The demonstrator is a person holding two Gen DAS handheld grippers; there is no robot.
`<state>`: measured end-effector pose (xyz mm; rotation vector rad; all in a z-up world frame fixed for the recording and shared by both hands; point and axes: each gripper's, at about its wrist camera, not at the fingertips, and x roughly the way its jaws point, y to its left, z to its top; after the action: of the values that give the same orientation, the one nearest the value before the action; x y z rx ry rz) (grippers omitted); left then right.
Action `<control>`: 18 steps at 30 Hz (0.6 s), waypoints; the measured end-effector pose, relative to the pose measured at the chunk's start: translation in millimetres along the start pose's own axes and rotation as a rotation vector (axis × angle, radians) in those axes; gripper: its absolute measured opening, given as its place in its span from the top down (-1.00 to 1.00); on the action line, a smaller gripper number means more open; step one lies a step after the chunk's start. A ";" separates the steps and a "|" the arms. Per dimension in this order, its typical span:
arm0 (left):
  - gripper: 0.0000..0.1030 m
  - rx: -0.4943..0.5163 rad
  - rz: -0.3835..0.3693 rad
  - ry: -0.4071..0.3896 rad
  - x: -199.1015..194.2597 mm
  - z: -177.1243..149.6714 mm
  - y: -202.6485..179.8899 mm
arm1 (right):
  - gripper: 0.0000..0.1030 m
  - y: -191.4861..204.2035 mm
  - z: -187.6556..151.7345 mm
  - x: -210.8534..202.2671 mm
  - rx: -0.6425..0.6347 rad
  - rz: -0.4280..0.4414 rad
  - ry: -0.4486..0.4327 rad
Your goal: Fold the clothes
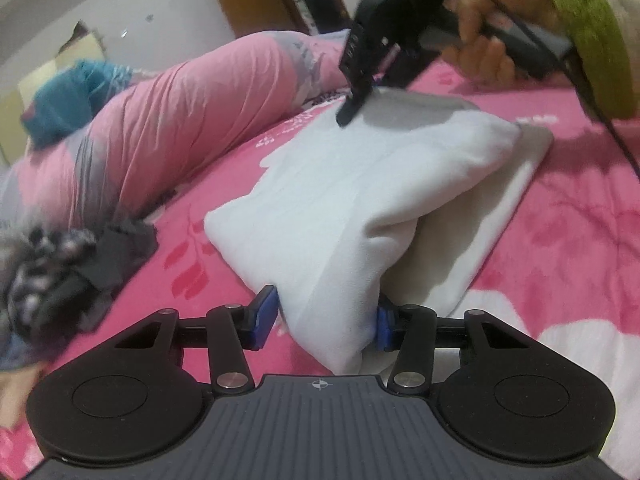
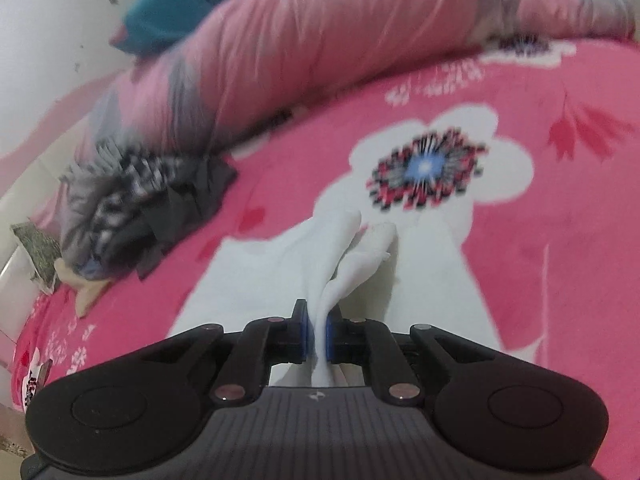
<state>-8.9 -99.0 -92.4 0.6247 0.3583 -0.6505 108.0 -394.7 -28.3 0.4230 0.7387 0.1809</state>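
A white garment [image 1: 344, 184] lies partly folded on the pink flowered bedspread [image 1: 568, 216]. My left gripper [image 1: 326, 318] is shut on its near corner, with thick cloth bunched between the blue pads. My right gripper [image 2: 317, 334] is shut on a thin pinch of the same white garment [image 2: 340, 252], whose loose edges stick out past the pads. In the left wrist view the right gripper [image 1: 352, 108] comes down from the upper right onto the garment's far corner, held by a hand.
A rolled pink and grey quilt [image 1: 168, 120] runs along the back of the bed. A pile of dark and checked clothes [image 2: 136, 208] lies at the left. A teal cloth [image 1: 76, 100] sits behind the quilt, by the white wall.
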 end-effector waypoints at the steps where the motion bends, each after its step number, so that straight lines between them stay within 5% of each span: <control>1: 0.05 0.021 0.003 0.007 0.6 2.5 -1.9 | 0.85 -3.2 0.6 -2.0 0.000 -0.003 -0.006; 11: 0.03 0.079 -0.052 0.056 4.3 33.4 -6.5 | 0.85 -29.5 13.4 -10.8 0.025 0.010 -0.025; 16: -0.06 0.138 -0.074 0.073 13.5 34.8 -17.9 | 0.82 -50.9 4.1 7.2 0.023 -0.042 0.036; 17: -0.08 0.145 -0.077 0.081 15.6 34.2 -20.8 | 0.70 -55.9 0.0 13.4 0.016 -0.055 0.050; 18: -0.12 0.148 -0.080 0.088 17.0 34.6 -22.4 | 0.28 -61.6 -3.9 15.2 0.020 -0.066 0.045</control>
<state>-6.9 -142.7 -83.9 0.7851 0.4214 -0.7321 117.2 -444.3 -67.0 0.4141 0.7983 0.1217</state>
